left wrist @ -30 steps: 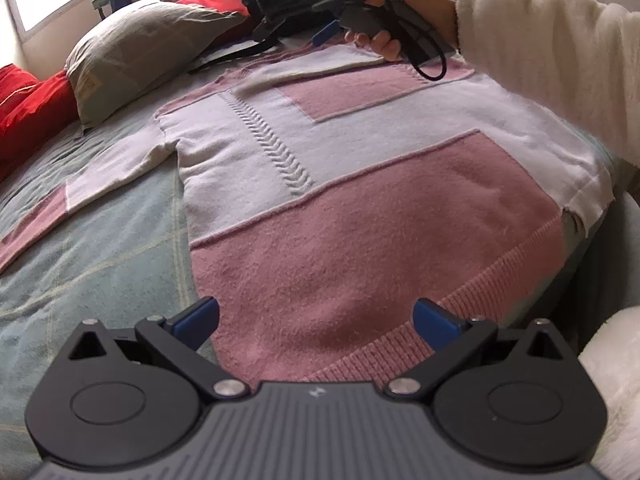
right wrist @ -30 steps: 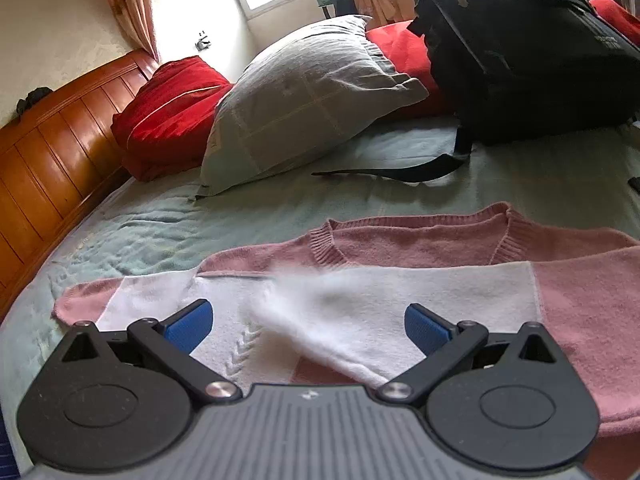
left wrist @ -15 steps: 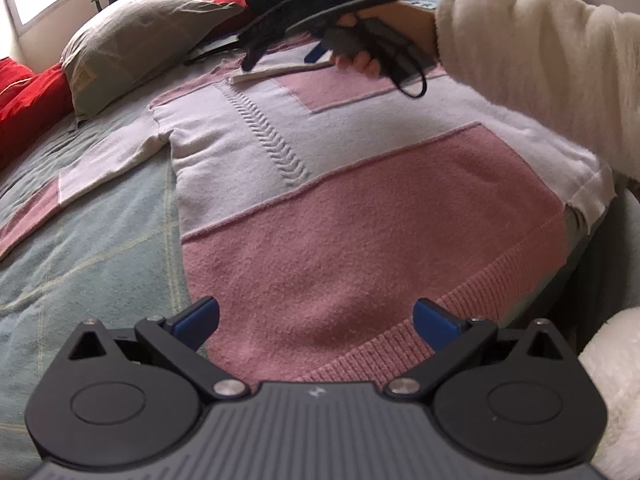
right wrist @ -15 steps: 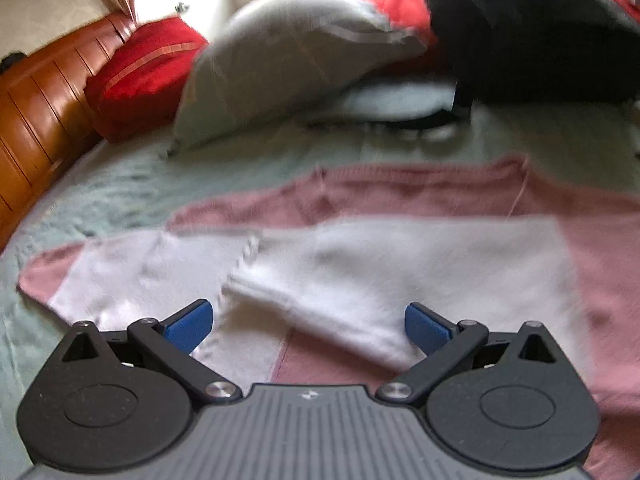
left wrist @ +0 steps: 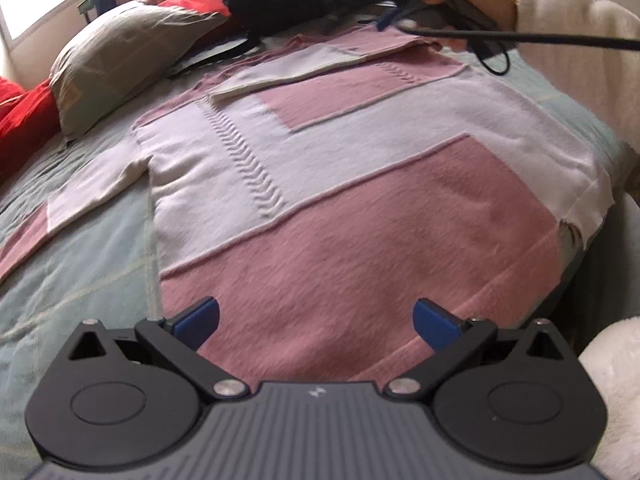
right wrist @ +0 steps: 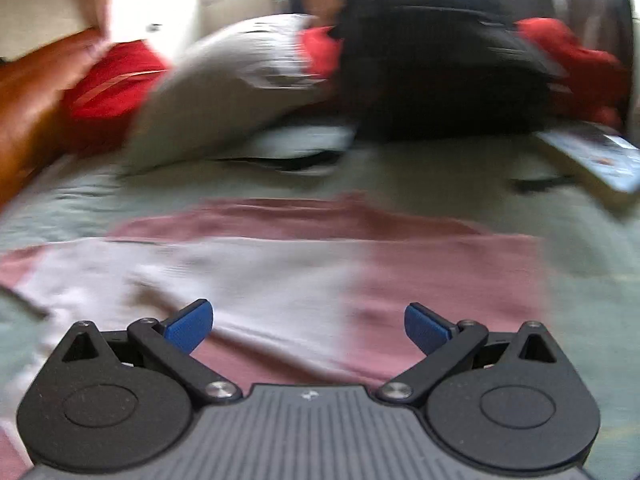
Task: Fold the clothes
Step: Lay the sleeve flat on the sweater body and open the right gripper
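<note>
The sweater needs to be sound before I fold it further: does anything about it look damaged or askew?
Yes. The sweater has a small tear or split seam at its right side edge, where pink meets white near the mattress edge. One sleeve lies folded across the chest; the other is spread out flat.

Pink-and-white knit sweater flat on bed, one sleeve folded inward

Right wrist view motion-blurred: sweater edges, grey pillow, black backpack smeared; left sleeve cuff cut by left-view frame edge
</note>
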The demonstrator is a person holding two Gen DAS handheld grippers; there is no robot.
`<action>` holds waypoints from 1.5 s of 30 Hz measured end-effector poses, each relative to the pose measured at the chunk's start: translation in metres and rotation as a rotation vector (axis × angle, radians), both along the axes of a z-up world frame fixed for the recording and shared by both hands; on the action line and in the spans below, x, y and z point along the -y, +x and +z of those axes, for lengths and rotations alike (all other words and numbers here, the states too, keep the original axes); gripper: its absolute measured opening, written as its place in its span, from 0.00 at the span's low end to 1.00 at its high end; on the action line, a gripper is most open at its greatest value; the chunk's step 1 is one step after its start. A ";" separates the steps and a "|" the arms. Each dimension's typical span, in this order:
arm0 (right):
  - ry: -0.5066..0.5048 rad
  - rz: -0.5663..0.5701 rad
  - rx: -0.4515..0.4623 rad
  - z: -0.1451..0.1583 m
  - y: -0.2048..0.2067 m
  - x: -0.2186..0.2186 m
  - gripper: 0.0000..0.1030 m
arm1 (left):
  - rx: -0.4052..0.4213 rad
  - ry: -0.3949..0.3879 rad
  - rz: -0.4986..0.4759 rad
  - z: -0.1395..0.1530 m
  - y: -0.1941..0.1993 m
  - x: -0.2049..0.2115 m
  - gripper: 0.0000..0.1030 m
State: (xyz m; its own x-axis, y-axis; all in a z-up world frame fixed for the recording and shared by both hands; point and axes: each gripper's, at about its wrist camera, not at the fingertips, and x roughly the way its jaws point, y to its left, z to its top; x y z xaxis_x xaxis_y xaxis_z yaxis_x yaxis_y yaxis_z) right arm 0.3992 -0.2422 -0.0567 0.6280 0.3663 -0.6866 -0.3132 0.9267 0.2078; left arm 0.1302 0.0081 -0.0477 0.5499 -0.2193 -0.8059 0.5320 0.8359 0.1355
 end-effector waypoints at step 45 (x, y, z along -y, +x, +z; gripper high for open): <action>-0.153 -0.123 -0.003 -0.029 -0.237 0.068 1.00 | -0.037 -0.069 0.090 -0.027 0.003 -0.001 0.99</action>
State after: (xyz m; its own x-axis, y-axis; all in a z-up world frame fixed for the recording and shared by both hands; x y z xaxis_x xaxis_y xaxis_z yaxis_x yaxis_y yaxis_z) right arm 0.1625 -0.3099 -0.0856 0.6595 0.1778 -0.7304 -0.1948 0.9789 0.0623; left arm 0.1335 0.0091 -0.0748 0.5398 -0.2257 -0.8110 0.4576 0.8873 0.0577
